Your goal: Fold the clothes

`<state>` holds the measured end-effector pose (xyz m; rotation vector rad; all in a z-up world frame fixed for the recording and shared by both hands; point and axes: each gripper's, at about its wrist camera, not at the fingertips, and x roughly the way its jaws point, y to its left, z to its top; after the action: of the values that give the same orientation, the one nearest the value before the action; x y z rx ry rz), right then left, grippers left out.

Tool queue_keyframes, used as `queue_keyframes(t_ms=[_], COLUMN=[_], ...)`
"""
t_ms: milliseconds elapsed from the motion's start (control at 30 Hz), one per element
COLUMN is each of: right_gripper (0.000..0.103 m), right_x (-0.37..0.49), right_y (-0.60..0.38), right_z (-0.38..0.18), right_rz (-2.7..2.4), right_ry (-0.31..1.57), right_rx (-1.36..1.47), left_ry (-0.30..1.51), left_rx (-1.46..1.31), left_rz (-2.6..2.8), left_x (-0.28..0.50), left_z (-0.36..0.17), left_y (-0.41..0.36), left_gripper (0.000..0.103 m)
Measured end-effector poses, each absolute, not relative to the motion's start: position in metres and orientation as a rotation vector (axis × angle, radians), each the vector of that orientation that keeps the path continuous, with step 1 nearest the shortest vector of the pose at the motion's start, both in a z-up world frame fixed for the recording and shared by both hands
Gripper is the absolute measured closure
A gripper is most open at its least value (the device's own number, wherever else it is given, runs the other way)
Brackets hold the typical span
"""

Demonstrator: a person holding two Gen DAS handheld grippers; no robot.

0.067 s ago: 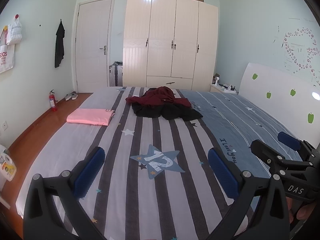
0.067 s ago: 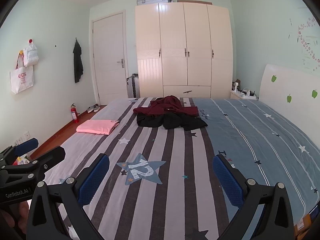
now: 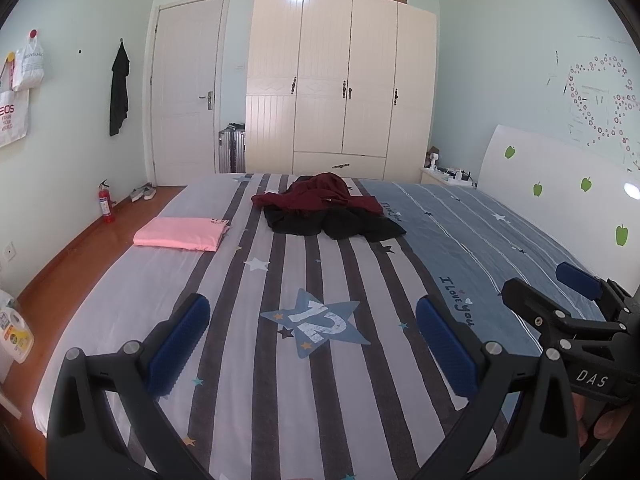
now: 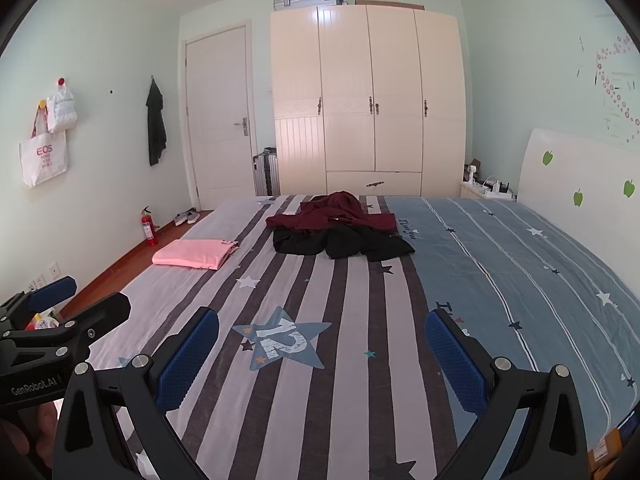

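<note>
Toward twelve o'clock on the bed (image 3: pixel 480 240), a maroon garment (image 3: pixel 320 196) is lying crumpled over a black garment (image 3: pixel 340 228), while a pink garment (image 3: pixel 180 233) is sitting folded at ten o'clock. Both the left gripper (image 3: pixel 312 344) and right gripper (image 4: pixel 320 360) are hanging wide apart, holding nothing. Overlapped like that, one pinch is risking dragging both garments together.

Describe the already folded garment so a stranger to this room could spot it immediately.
Start at the big bed with the striped, star-printed cover, and look to its edge on the door side, above the wooden floor. There lies the pink garment, a flat, neat rectangle. The only other clothes, a maroon and black pile mid-bed, are dark and crumpled.
</note>
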<state>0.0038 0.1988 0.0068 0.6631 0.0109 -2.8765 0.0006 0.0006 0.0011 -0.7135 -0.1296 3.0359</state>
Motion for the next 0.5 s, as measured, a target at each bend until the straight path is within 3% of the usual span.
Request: queue_keyframes(t_ms=[500], right_gripper=[0.001], right_x=[0.0062], right_y=[0.1980], right_z=[0.0093], right_rz=[-2.875], right_ry=[0.003], right_rx=[0.657], left_ry=[-0.099], left_rx=[-0.697], left_rz=[3.048], left_x=[0.0062], left_z=[0.0093], left_y=[-0.0007], left_gripper=[0.001])
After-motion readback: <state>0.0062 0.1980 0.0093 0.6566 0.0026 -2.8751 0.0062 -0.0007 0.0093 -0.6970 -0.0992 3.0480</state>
